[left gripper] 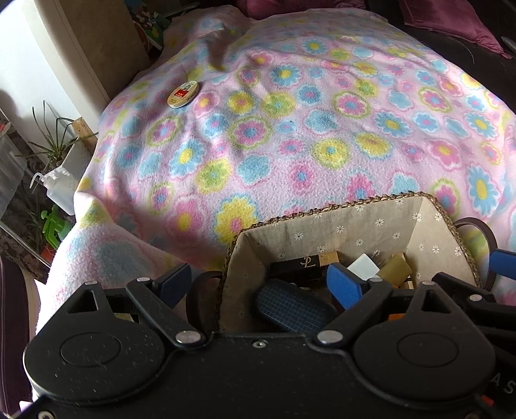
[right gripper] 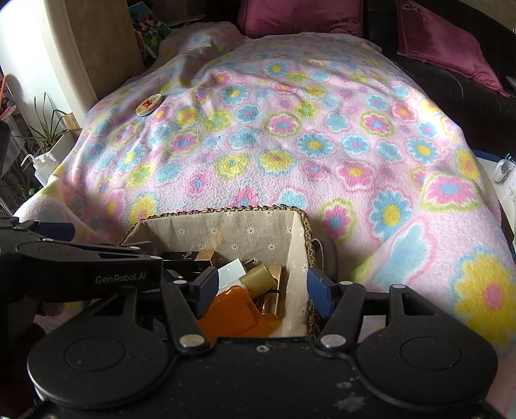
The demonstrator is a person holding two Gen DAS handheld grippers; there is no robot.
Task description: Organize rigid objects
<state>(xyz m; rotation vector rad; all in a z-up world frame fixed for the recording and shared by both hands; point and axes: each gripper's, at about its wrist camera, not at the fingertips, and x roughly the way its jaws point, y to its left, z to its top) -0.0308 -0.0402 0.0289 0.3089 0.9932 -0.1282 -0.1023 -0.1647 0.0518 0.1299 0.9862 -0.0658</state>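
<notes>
Left wrist view: lower third of the frame is taken up by the black body of the left gripper (left gripper: 261, 287), which cuts off the near side of the fabric-lined woven basket (left gripper: 325, 232) with braided rim. Its jaws stand wide open and hold nothing; one blue pad is outside the basket's left wall, the other above the contents. Right gripper (right gripper: 259, 290) likewise wide open and empty, straddling the basket's right wall.

Basket contents are partly hidden by both tools, so no full count is possible. Distinguishable:
- one black box with gold logo (left gripper: 298, 266)
- one white block (left gripper: 362, 266)
- one dark grid-textured oval case (left gripper: 295, 309)
- one orange translucent flat case (right gripper: 235, 309)
- one gold cylindrical tube (right gripper: 258, 280)

Further small pieces beneath these are too crowded to make out.

One round cream tin with red label (left gripper: 183, 94) lies alone on the pink flower-patterned fleece blanket (left gripper: 322, 129), far left, well apart from the basket. Label print is unreadable.

Background: two magenta cushions (right gripper: 300, 16) at the top edge, both cut off. One potted green plant (left gripper: 51, 145) at the left margin.
</notes>
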